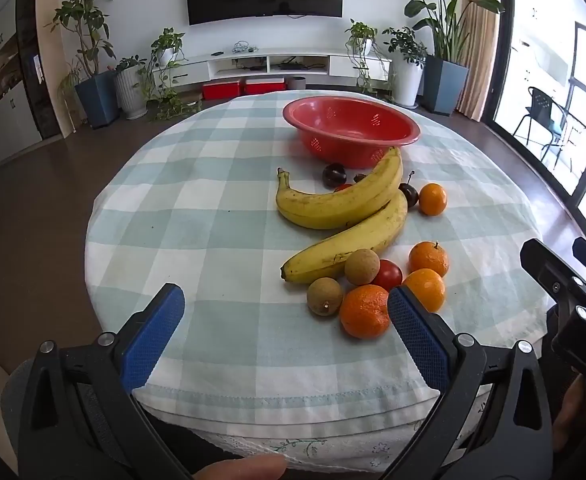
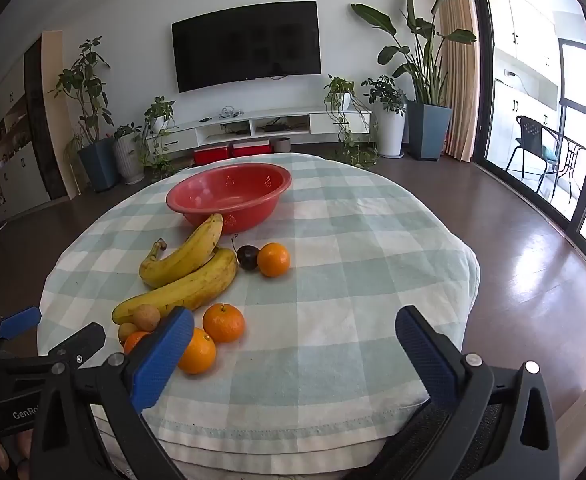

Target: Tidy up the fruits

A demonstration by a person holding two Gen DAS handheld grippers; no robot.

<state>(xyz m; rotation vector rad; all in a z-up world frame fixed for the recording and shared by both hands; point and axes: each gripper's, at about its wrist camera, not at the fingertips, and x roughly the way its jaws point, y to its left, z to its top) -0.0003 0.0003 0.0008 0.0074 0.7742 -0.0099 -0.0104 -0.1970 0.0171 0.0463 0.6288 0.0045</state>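
Note:
A red perforated bowl (image 1: 351, 128) (image 2: 229, 196) stands empty at the far side of the checked tablecloth (image 1: 197, 200). In front of it lie two bananas (image 1: 341, 200) (image 2: 189, 258), dark plums (image 1: 334, 175) (image 2: 248, 257), several oranges (image 1: 364, 311) (image 2: 223, 323), two brown longans (image 1: 325, 296) (image 2: 146, 317) and a red tomato (image 1: 387, 275). My left gripper (image 1: 285, 308) hovers open over the near edge, its right finger beside the nearest orange. My right gripper (image 2: 293, 330) is open too, above bare cloth right of the fruit. Neither holds anything.
The round table's near edge (image 1: 253, 404) is just under both grippers. The right gripper's body (image 1: 573, 292) shows at the right of the left wrist view. A TV, a low cabinet, potted plants and glass doors lie beyond the table.

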